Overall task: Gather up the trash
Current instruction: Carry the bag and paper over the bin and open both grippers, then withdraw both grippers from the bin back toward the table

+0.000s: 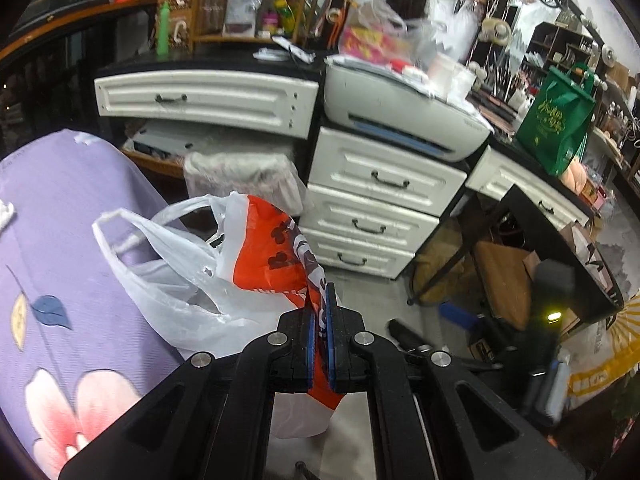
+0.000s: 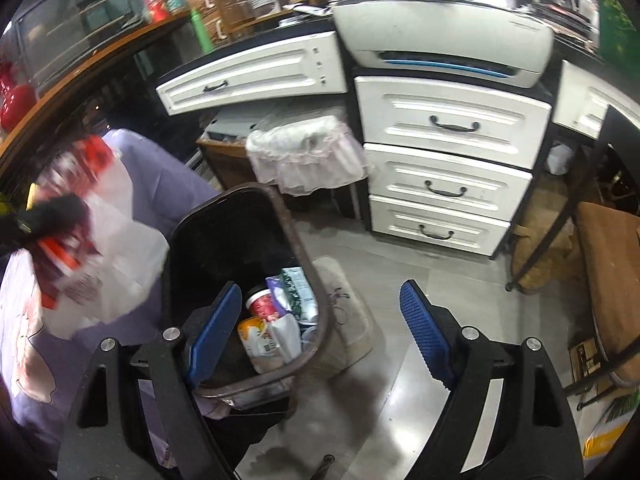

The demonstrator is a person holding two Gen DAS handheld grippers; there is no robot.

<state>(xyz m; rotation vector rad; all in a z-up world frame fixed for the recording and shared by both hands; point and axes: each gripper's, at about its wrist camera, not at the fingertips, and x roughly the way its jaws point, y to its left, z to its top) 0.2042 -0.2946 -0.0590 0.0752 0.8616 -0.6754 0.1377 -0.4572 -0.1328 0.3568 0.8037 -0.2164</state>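
the left gripper (image 1: 320, 336) is clenched on a fold of a red-and-white plastic bag (image 1: 224, 276), its blue pads (image 1: 330, 320) pressed tight against the printed film. the bag hangs out ahead of the jaws with its white handles looped open, beside a purple floral bedcover (image 1: 60, 240).

the right gripper (image 2: 316, 328) is released, its jaws standing wide with nothing pressed between them. one blue pad (image 2: 216, 328) sits over the mouth of a dark trash bin (image 2: 280, 216); the other is over bare grey floor (image 2: 400, 276). inside the bin lie a red-labelled cup (image 2: 262, 304), an orange-and-white packet (image 2: 258, 340), a green wrapper (image 2: 296, 284) and some crumpled white paper. a small mat (image 2: 348, 312) lies just beside the bin.

in the right wrist view the same bag shows blurred at the left edge, near the bin but apart from it.

beyond stand a white drawer unit (image 2: 448, 168) with a printer (image 2: 444, 40) on top, and a frilled basket (image 2: 304, 152) under the desk. a green tote bag (image 1: 556, 120) sits on the desk to the right.
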